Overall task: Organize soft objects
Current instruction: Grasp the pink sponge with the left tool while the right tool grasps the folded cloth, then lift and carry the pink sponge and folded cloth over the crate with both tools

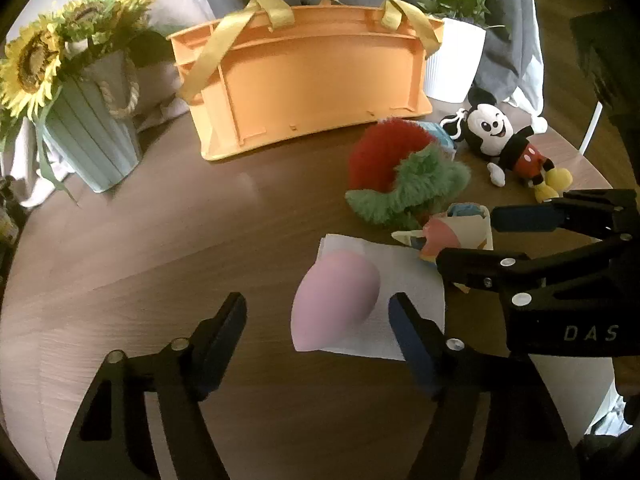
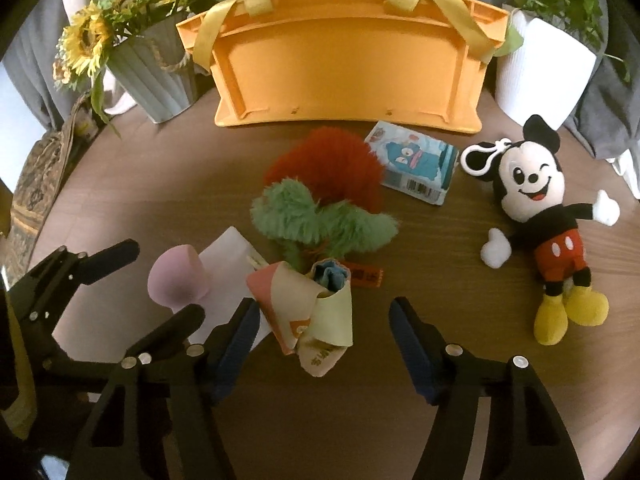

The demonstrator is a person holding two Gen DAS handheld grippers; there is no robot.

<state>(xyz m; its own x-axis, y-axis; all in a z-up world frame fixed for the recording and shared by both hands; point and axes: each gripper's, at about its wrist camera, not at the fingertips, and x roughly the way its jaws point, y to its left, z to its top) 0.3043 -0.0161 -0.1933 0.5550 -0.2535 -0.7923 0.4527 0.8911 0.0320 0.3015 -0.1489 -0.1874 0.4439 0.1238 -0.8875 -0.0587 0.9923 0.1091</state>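
While both handheld grippers hang low over the round brown wooden table (image 2: 168,184), the soft things lie scattered in front of a big orange plastic basket with yellow fabric handles (image 2: 344,64) standing at the far edge. At the far left stands a pale green ribbed pot of artificial sunflowers (image 2: 156,68). Next comes the left gripper (image 1: 316,320), its jaws spread on either side of a pink egg-shaped makeup sponge (image 1: 336,300) that rests on a white folded tissue (image 1: 412,276); the pads do not seem to press it. Just beside it, the right gripper (image 2: 324,316) is spread around a rolled cream, pink and blue cloth bundle (image 2: 316,312), also without pinching. Behind the bundle lies a fluffy red and green plush flower (image 2: 324,192), then a small blue printed tissue packet (image 2: 420,168). Further right, a Mickey Mouse plush keychain (image 2: 540,216) lies on its back, near a white ribbed pot with a leafy green plant (image 2: 544,68).
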